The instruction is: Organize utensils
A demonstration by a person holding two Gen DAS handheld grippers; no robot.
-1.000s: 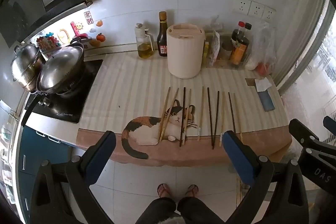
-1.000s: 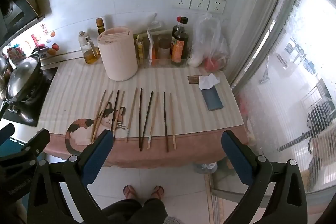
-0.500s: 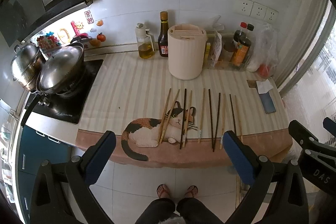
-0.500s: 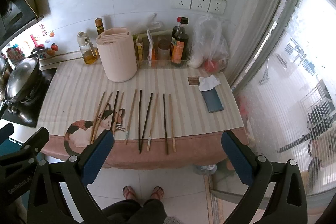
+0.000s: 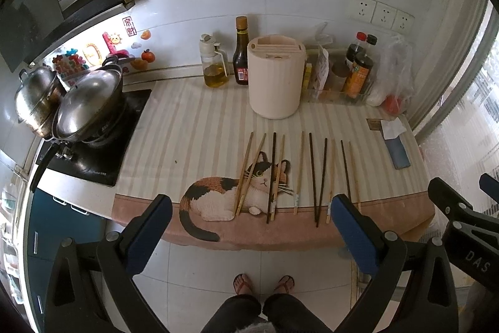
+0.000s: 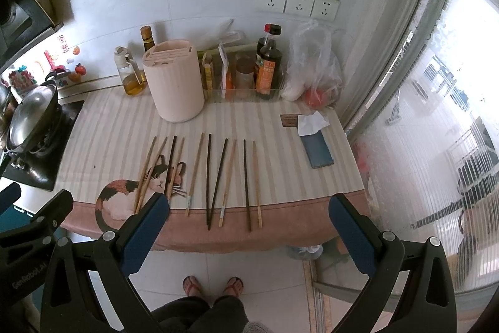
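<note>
Several chopsticks, light wooden and dark, lie side by side on the striped cat-print mat [image 5: 193,127], pointing away from me; one dark chopstick [image 5: 312,173] also shows in the right wrist view [image 6: 208,177]. A cream utensil holder [image 5: 275,80] with slots in its top stands behind them, also in the right wrist view [image 6: 174,81]. My left gripper [image 5: 249,227] is open and empty, held above the floor in front of the counter. My right gripper [image 6: 248,227] is open and empty too, to the right of the left one.
An oil bottle [image 5: 213,64], a dark sauce bottle [image 5: 240,52], condiment jars and a plastic bag [image 6: 315,64] line the back wall. Steel pots [image 5: 84,102] sit on the stove at the left. A phone [image 6: 318,149] and tissue lie at the right. My feet [image 5: 265,283] stand below.
Both grippers have drifted slightly toward the counter; the chopsticks and holder sit a little lower in both views. Nothing was grasped or moved.
</note>
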